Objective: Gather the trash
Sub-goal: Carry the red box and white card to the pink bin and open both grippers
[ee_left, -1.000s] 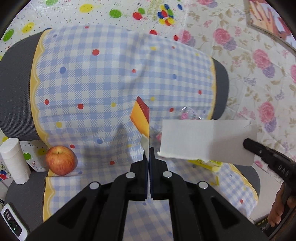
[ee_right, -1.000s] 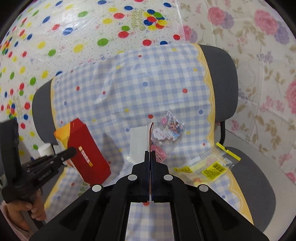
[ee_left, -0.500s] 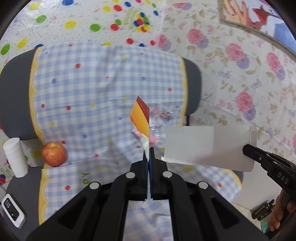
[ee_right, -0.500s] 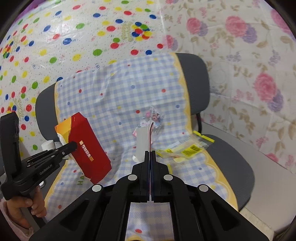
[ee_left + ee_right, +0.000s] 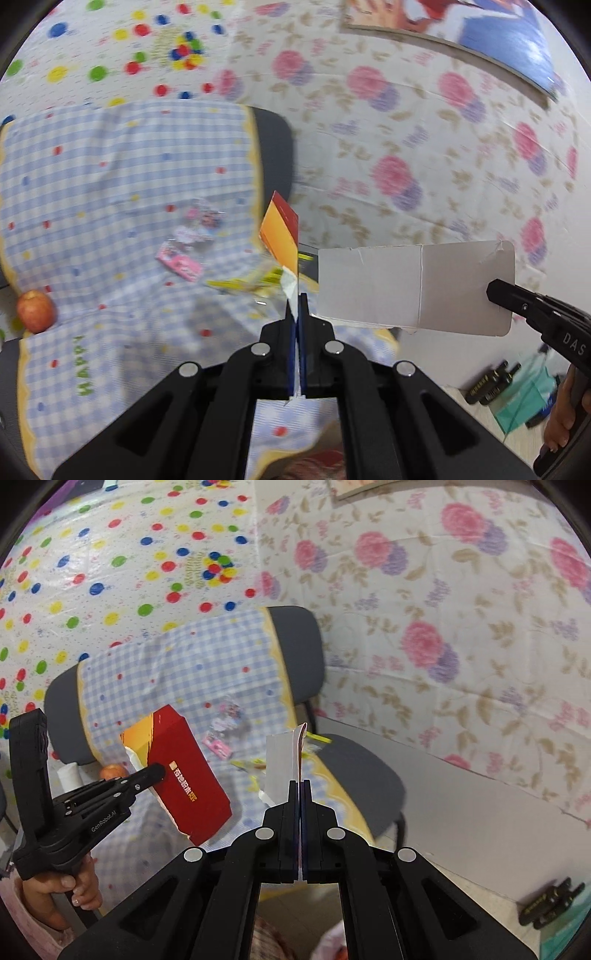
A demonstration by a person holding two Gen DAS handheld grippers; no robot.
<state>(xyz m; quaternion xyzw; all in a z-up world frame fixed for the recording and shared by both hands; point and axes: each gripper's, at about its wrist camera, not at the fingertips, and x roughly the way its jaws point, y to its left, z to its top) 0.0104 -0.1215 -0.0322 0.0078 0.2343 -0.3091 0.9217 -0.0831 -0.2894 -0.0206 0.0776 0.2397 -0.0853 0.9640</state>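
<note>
We carry trash off chair (image 5: 362,771): left claw (image 5: 295,299) clamps red box (image 5: 188,771), right claw (image 5: 300,782) card (image 5: 417,288). Next, bin drop; wrappers (image 5: 181,258) remain at 10 o'clock.

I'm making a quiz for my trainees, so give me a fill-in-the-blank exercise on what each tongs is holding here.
1. The left tongs are shut on a ____ box.
2. The right tongs are shut on a flat grey ____.
3. An ____ lies on the checked cloth.

Missing: red; card; apple
</note>
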